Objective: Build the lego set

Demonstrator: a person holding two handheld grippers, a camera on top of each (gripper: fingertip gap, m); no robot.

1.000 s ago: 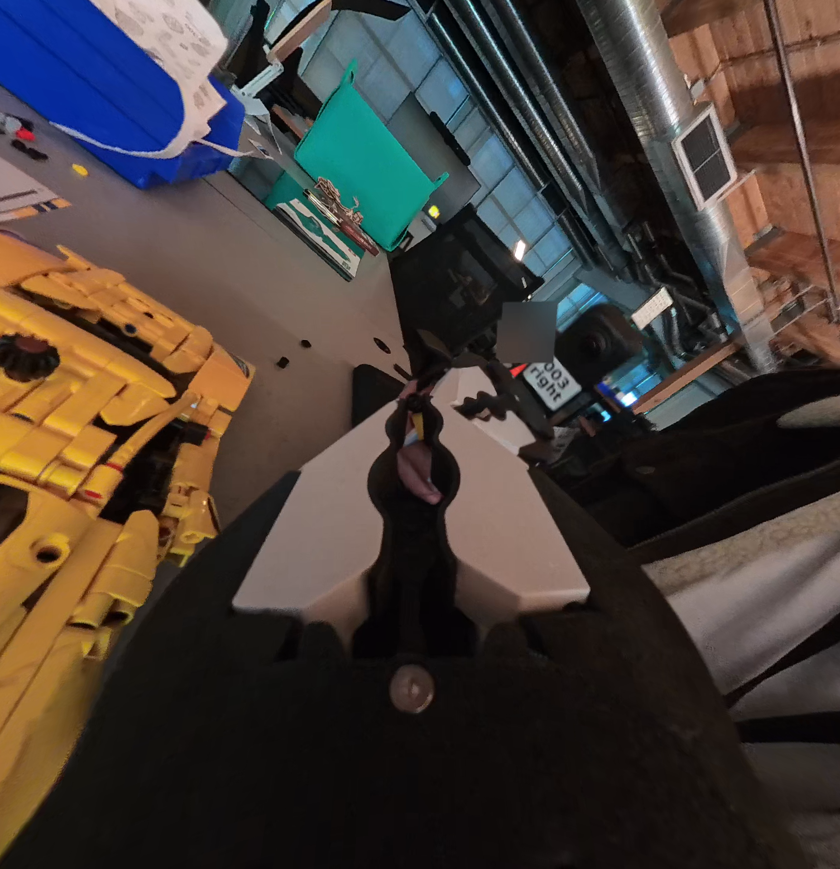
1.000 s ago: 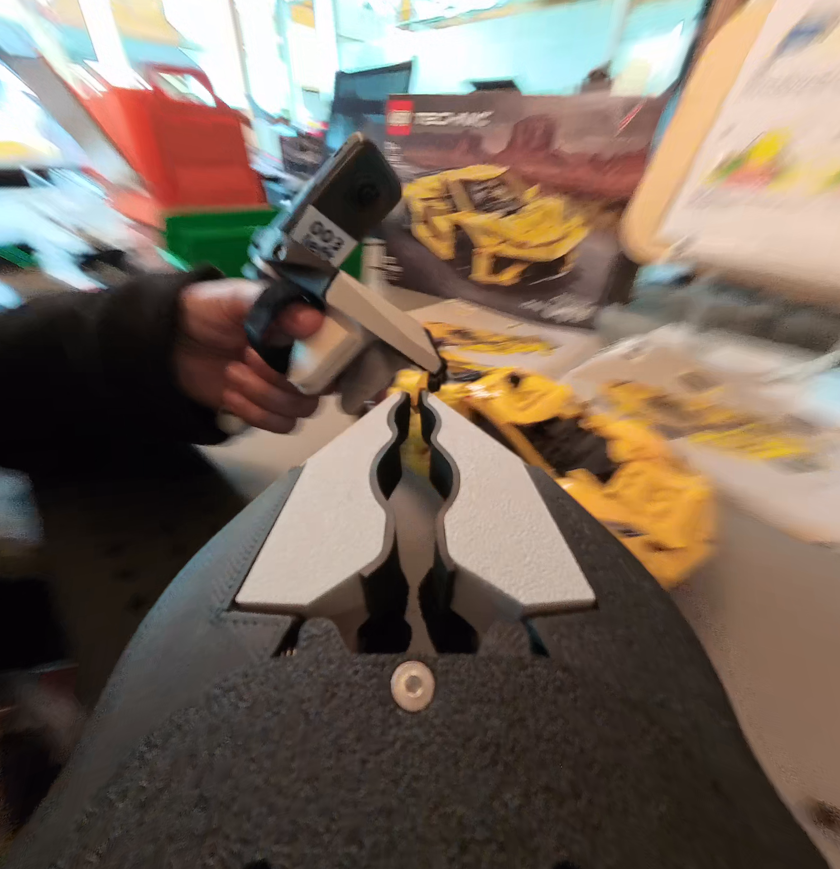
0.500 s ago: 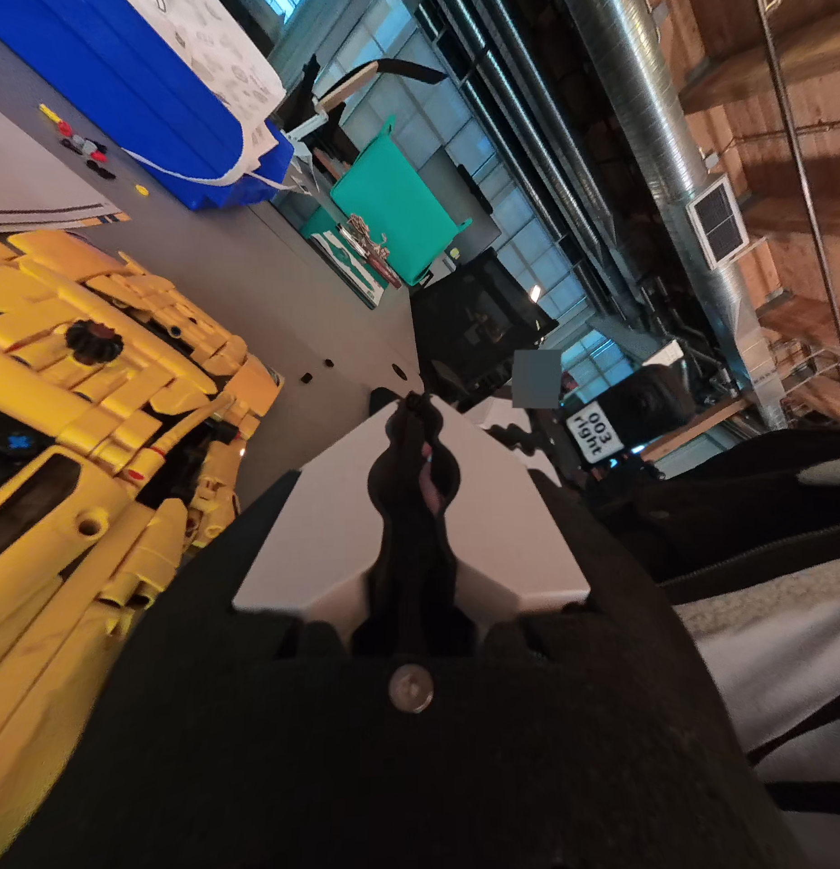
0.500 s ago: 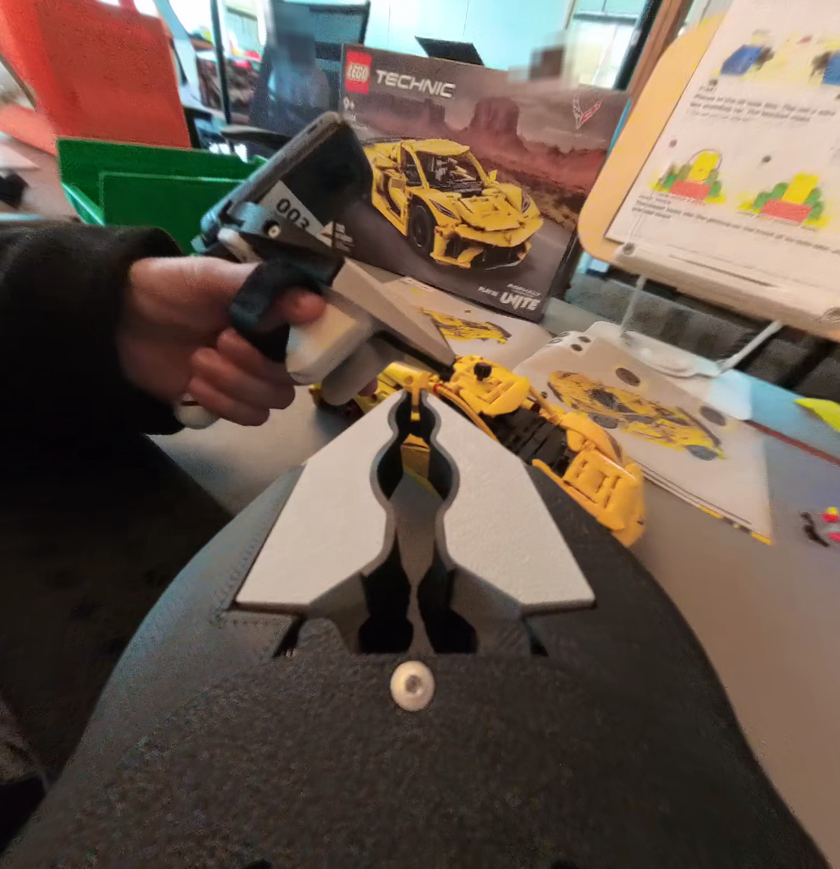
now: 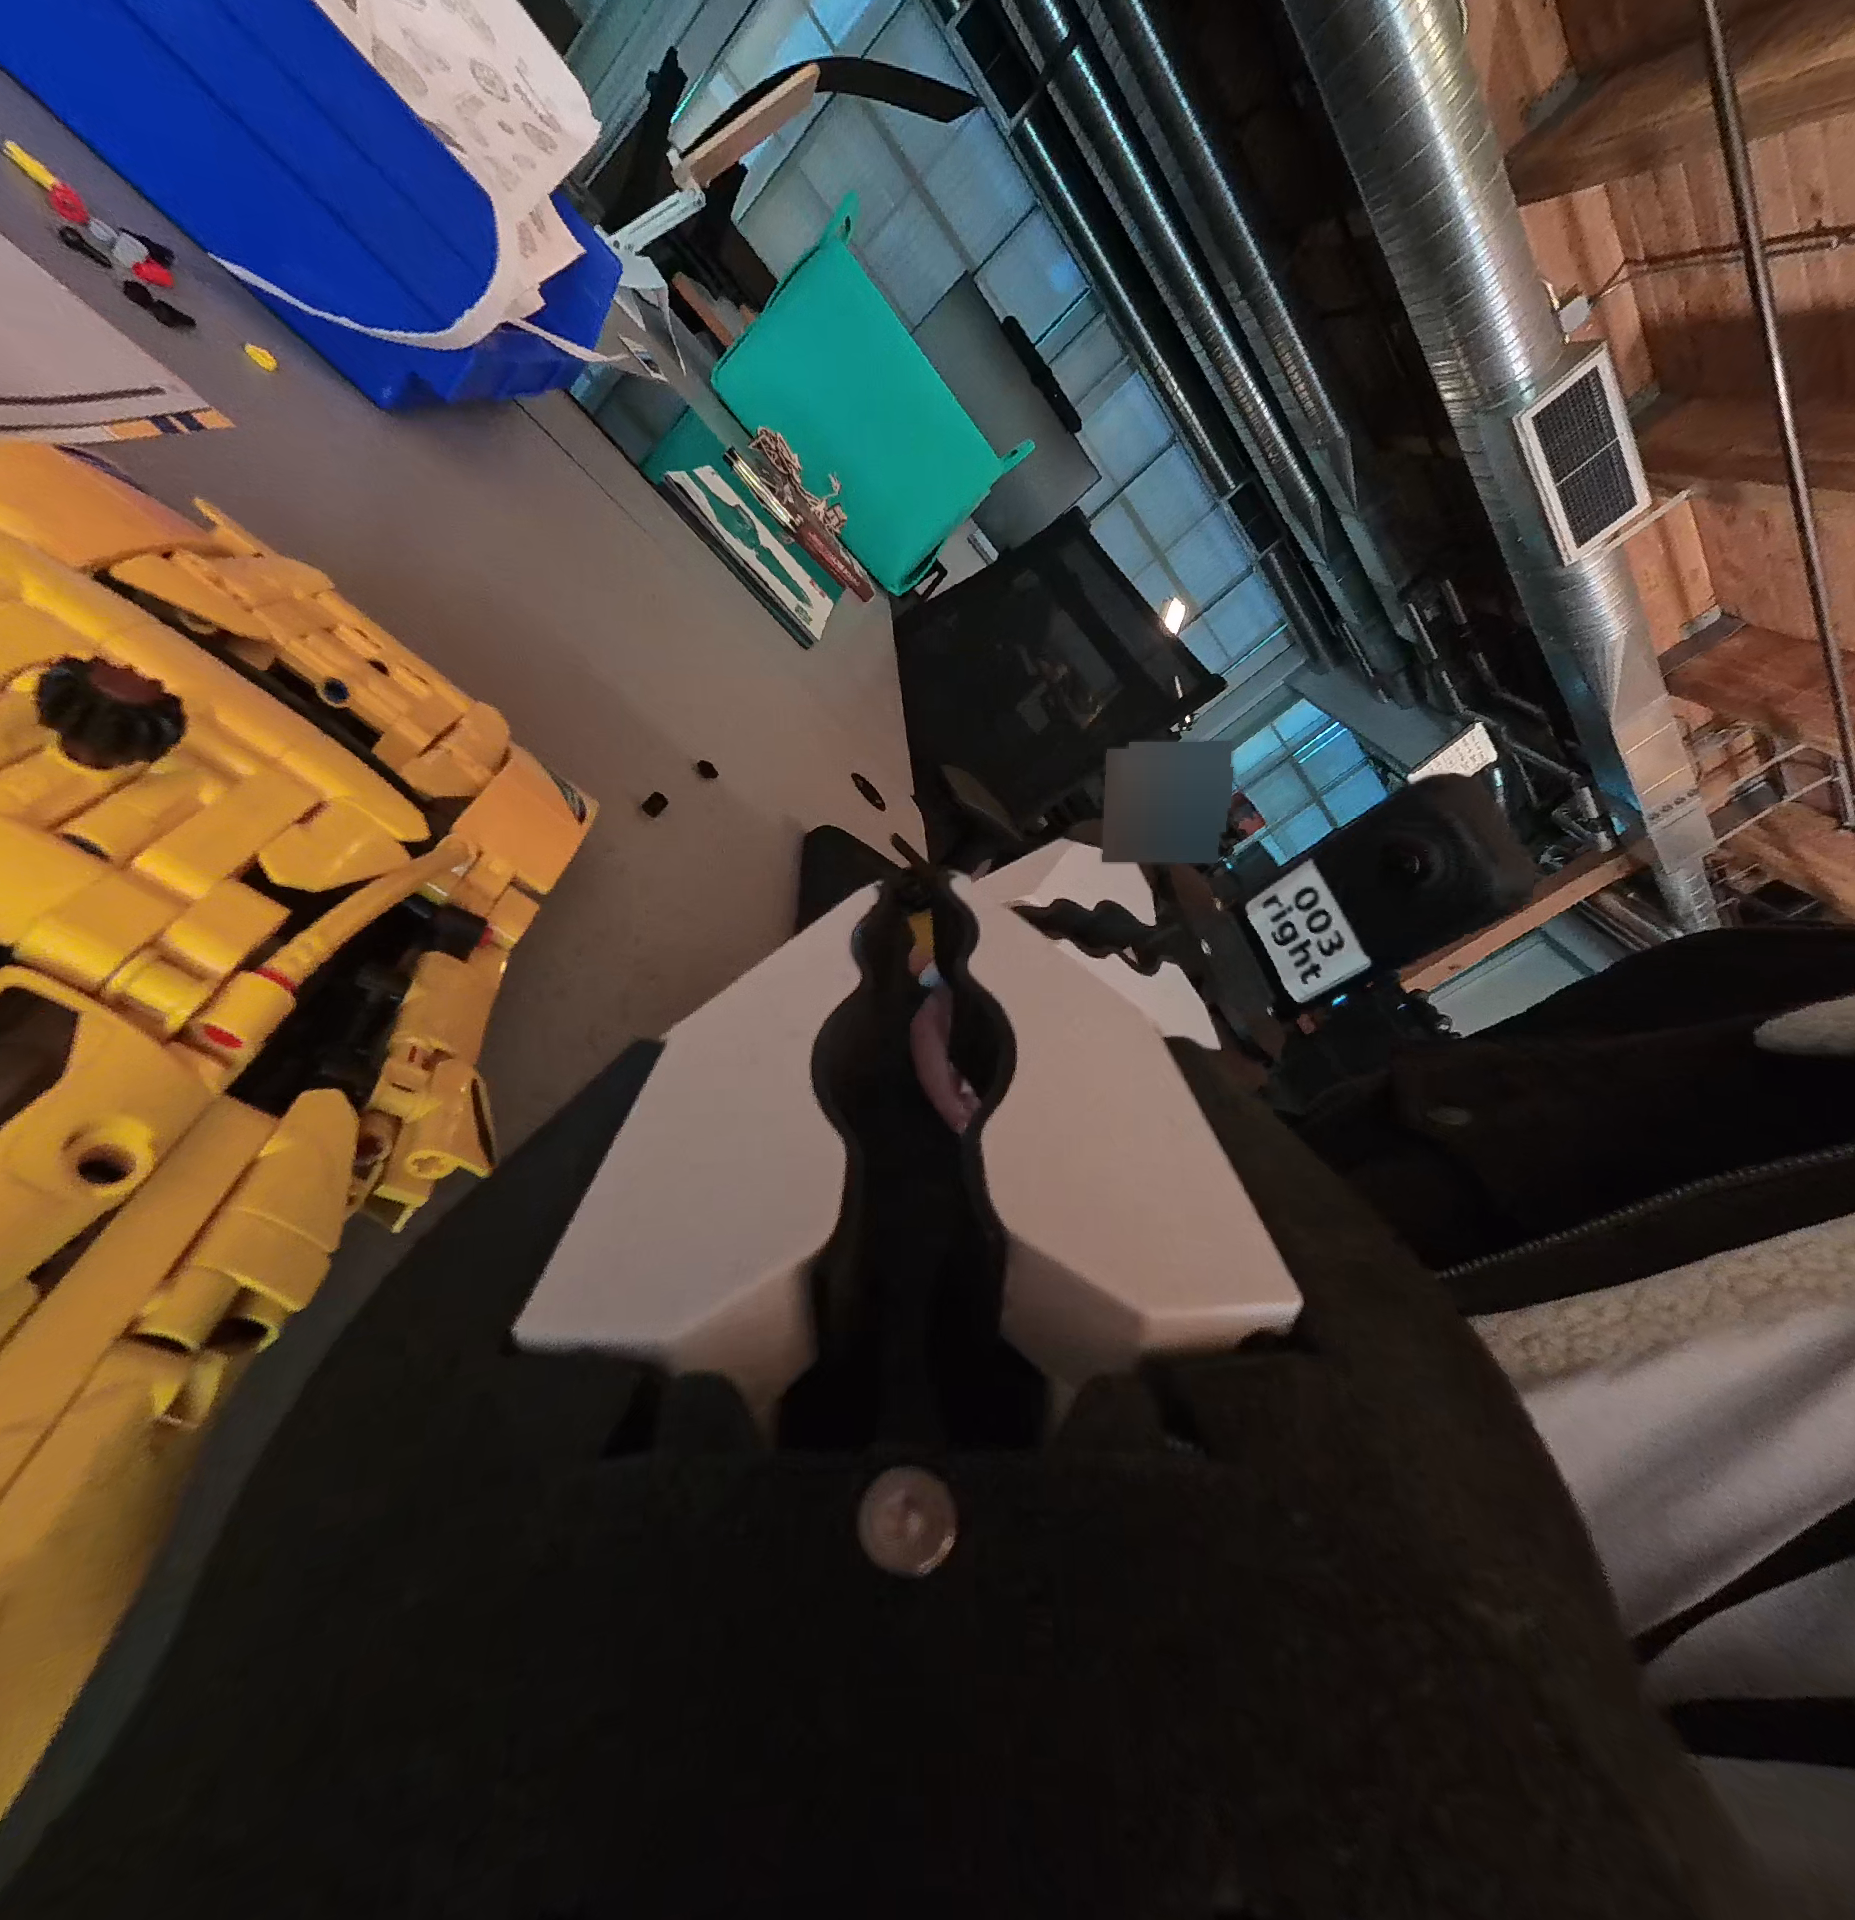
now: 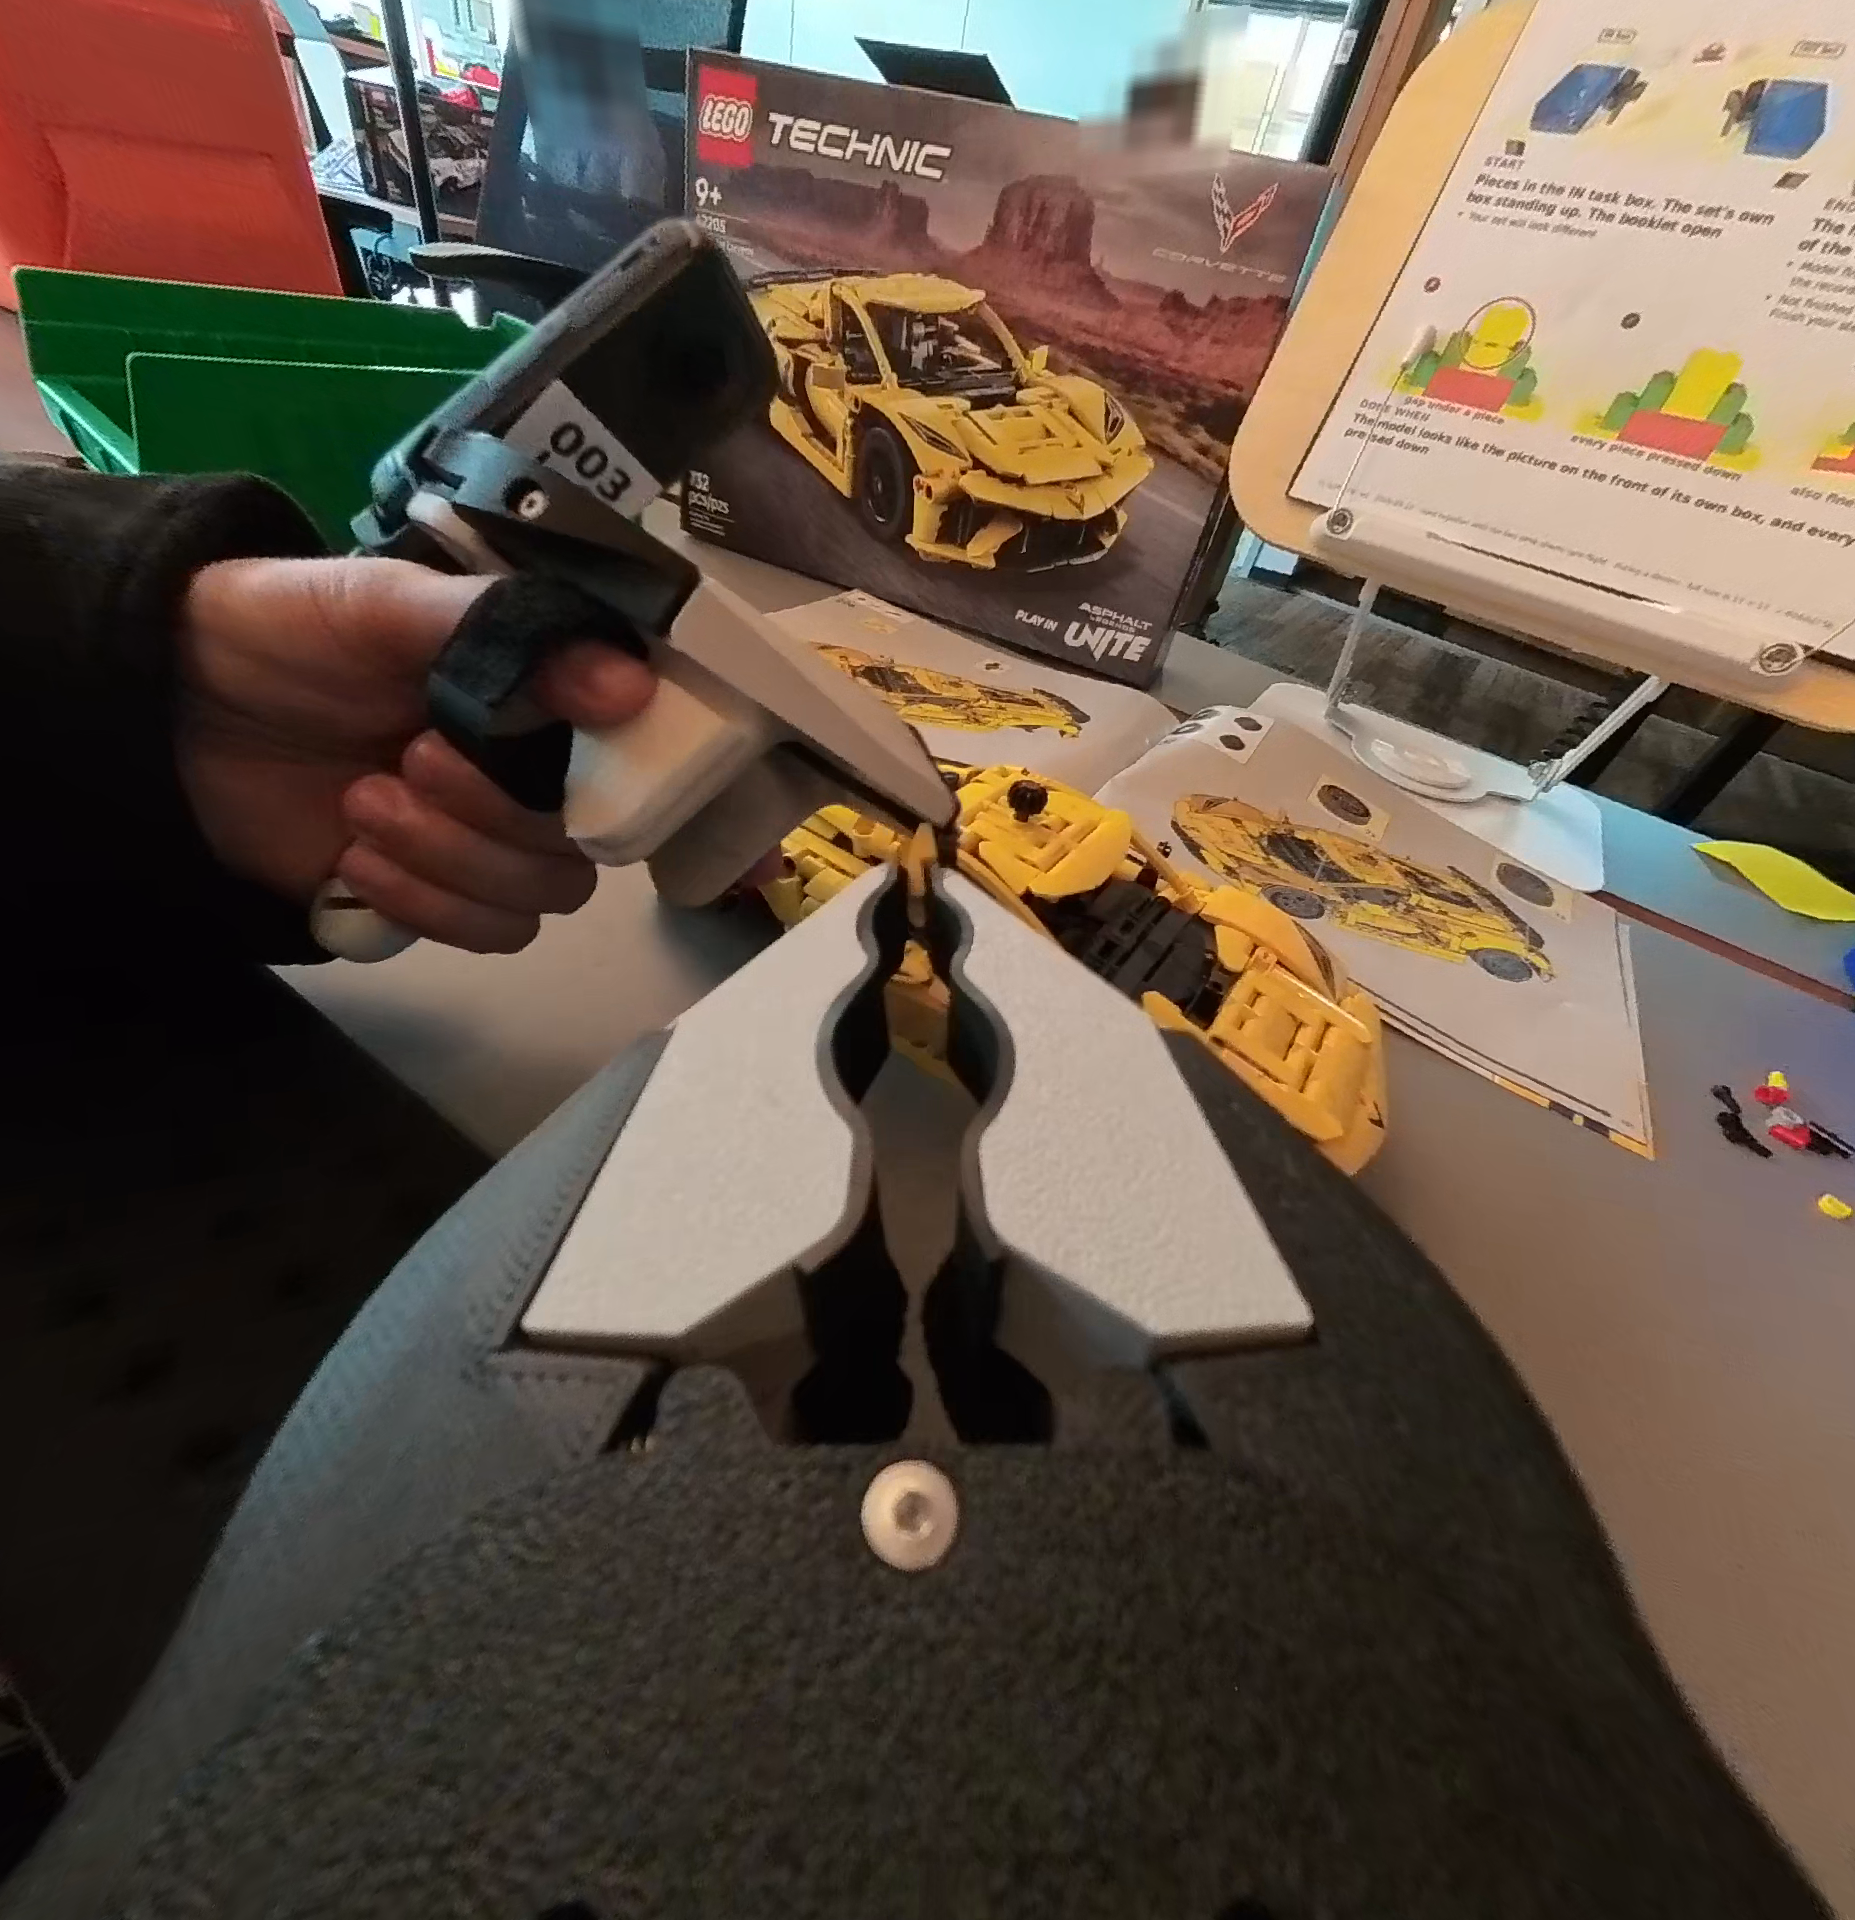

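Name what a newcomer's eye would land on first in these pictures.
The yellow lego car on the grey table dominates, sitting just beyond the two grippers. In front of it, the left hand-held gripper and the right hand-held gripper meet tip to tip around a small yellow piece. Behind stands the set's box.
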